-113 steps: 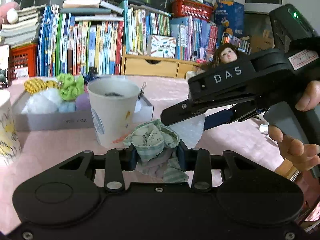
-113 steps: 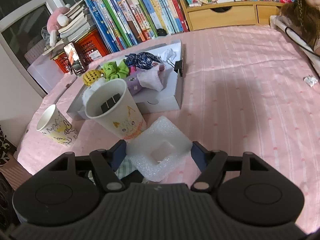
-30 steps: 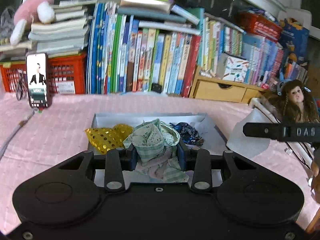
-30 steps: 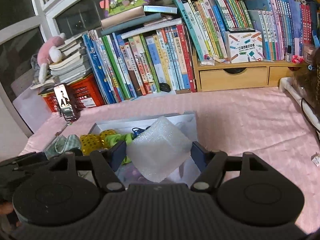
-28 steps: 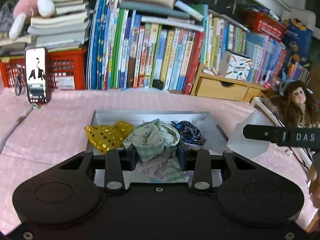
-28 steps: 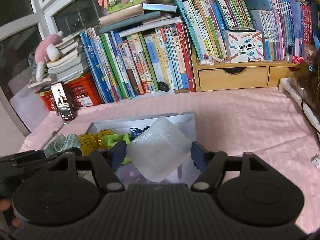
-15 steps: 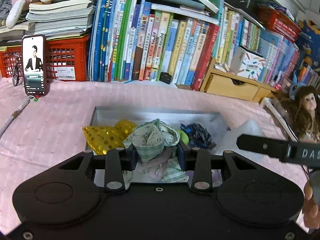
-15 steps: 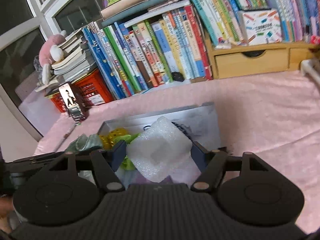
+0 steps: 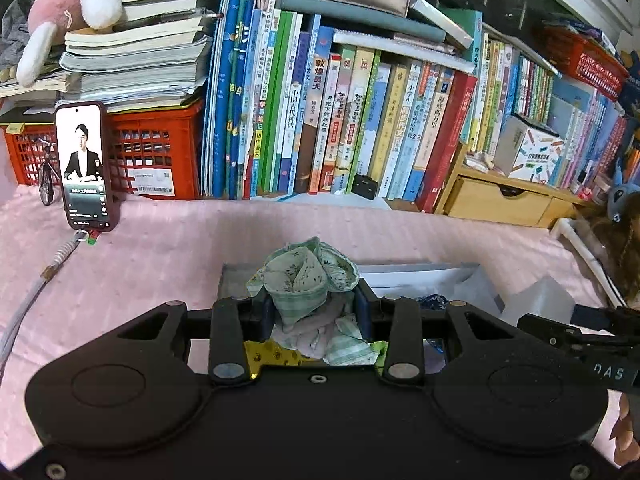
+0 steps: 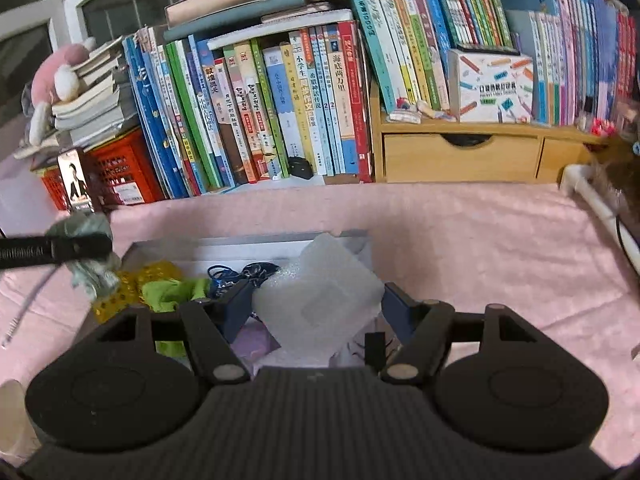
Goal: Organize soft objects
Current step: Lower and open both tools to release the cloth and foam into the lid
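Observation:
My left gripper (image 9: 312,308) is shut on a green and white bundle of cloth (image 9: 304,280) and holds it over the near left part of the grey box (image 9: 420,270). The same bundle shows at the left of the right wrist view (image 10: 90,256). My right gripper (image 10: 314,304) is shut on a white foam block (image 10: 320,292) and holds it over the box (image 10: 224,242). In the box lie a gold sequin piece (image 10: 136,284), a lime green fabric piece (image 10: 172,292) and a dark blue scrunchie (image 10: 240,274).
The box sits on a pink bedspread (image 10: 480,240). A row of books (image 9: 320,120), a red crate (image 9: 152,156) and a wooden drawer unit (image 10: 460,156) line the back. A phone (image 9: 82,168) leans at the left. A doll (image 9: 624,248) lies at the right.
Both grippers have moved forward and down over the box, still holding the cloth and the foam. The box now sits close under both.

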The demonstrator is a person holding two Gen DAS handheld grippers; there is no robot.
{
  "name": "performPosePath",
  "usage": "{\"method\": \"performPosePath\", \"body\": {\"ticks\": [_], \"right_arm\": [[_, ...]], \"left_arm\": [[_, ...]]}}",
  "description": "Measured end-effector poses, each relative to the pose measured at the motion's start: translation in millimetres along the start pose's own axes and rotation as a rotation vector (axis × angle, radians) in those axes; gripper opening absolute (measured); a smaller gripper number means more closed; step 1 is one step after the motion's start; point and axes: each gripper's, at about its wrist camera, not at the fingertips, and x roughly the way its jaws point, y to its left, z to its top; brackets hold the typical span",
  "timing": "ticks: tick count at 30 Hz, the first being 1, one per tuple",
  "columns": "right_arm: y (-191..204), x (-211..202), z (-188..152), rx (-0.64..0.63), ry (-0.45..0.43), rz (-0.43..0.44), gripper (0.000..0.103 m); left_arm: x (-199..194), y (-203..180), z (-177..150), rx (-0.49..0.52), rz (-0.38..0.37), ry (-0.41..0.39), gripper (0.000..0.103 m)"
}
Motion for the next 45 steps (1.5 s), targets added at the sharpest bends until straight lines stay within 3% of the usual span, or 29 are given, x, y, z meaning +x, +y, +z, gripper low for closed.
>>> {"method": "performPosePath", "body": {"ticks": [8, 16, 24, 31, 40, 45], "right_arm": [[14, 8, -2, -0.1, 0.003, -0.019, 0.072], [26, 15, -7, -0.158, 0.034, 0.009, 0.072], [30, 20, -12, -0.116, 0.085, 0.112, 0.072], [29, 26, -14, -0.096, 0.113, 0.127, 0.072], [29, 25, -14, -0.09, 0.133, 0.134, 0.077], [29, 21, -14, -0.082, 0.129, 0.127, 0.083]], "left_arm": [[12, -6, -11, 0.119, 0.034, 0.096, 0.037], [15, -2, -14, 0.141, 0.041, 0.14, 0.037], [28, -16, -18, 0.126, -0.037, 0.184, 0.038], [31, -29, -24, 0.175, -0.012, 0.178, 0.041], [27, -30, -24, 0.182, -0.025, 0.177, 0.052], [21, -31, -25, 0.186, -0.024, 0.163, 0.066]]}}
